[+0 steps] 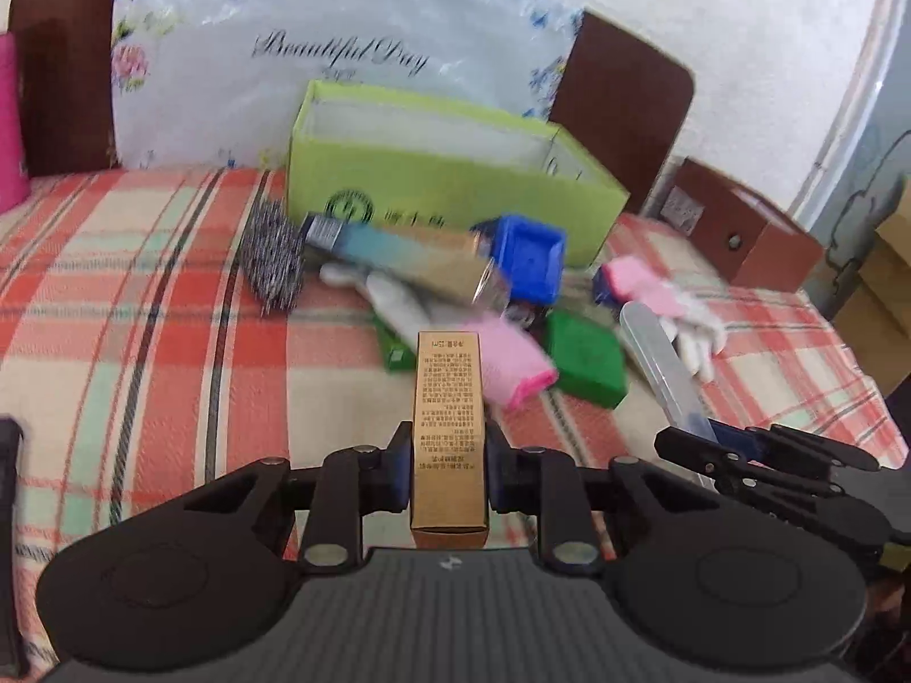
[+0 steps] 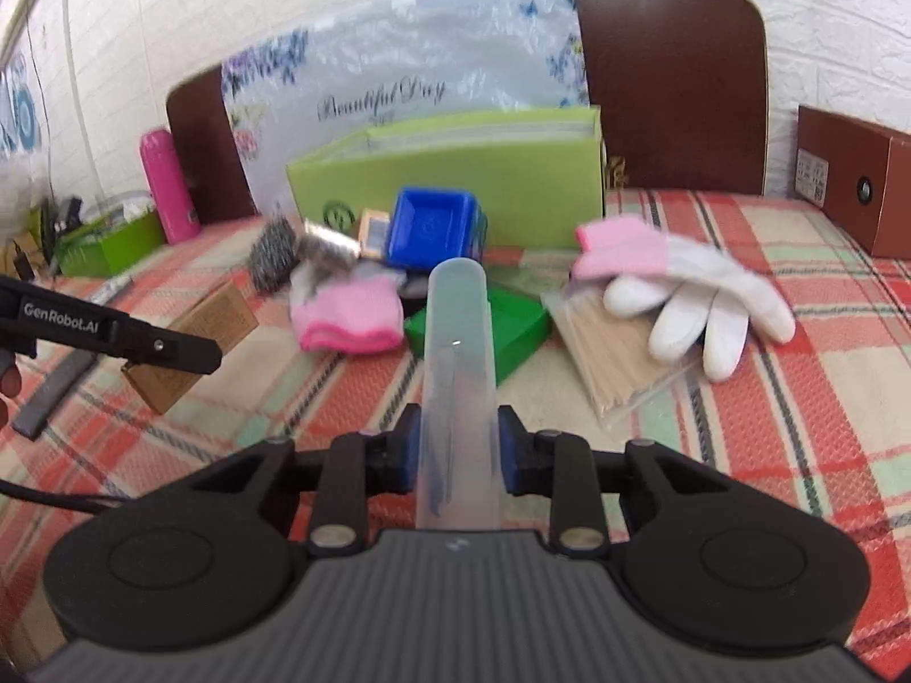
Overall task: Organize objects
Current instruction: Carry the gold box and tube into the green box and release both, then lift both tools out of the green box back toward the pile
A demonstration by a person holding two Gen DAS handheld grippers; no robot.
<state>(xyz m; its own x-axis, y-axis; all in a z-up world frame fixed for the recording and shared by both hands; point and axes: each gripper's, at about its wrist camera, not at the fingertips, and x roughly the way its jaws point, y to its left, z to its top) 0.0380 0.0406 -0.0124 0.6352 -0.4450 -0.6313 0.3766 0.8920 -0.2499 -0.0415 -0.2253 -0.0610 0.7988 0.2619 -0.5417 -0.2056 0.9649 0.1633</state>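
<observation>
**Both tongs loaded above a plaid-covered bed**

Clamped between the blue pads of the left tongs (image 1: 448, 469) stands a slim gold carton (image 1: 450, 432), printed text running along its face, its far end pointing toward the clutter ahead. The right tongs (image 2: 458, 452) are closed the same way on a translucent plastic tube (image 2: 457, 375), which juts forward from between the pads.

Just beyond the gold carton's tip lie a pink-cuffed glove (image 1: 507, 361) and a green tray (image 1: 586, 356). Farther ahead of the left tongs a long blue-and-gold box (image 1: 410, 259) rests tilted across a blue tray (image 1: 529, 256), with a steel scouring ball (image 1: 273, 256) to its left. Behind all of these sits an open lime-green box (image 1: 455, 182), its interior pale, backed by a floral plastic bag (image 1: 341, 51) leaning on a brown headboard (image 1: 620, 97).

To the right of the right tongs, a second pink-and-white glove (image 2: 683, 284) lies partly over a clear packet of wooden sticks (image 2: 615, 353). Off to their left, a grey bar (image 2: 54, 393) lies on the plaid sheet (image 2: 768, 427), and farther back a pink bottle (image 2: 165, 193) stands upright near the wall. A brown cardboard box (image 2: 854, 188) sits at the bed's far right edge.
</observation>
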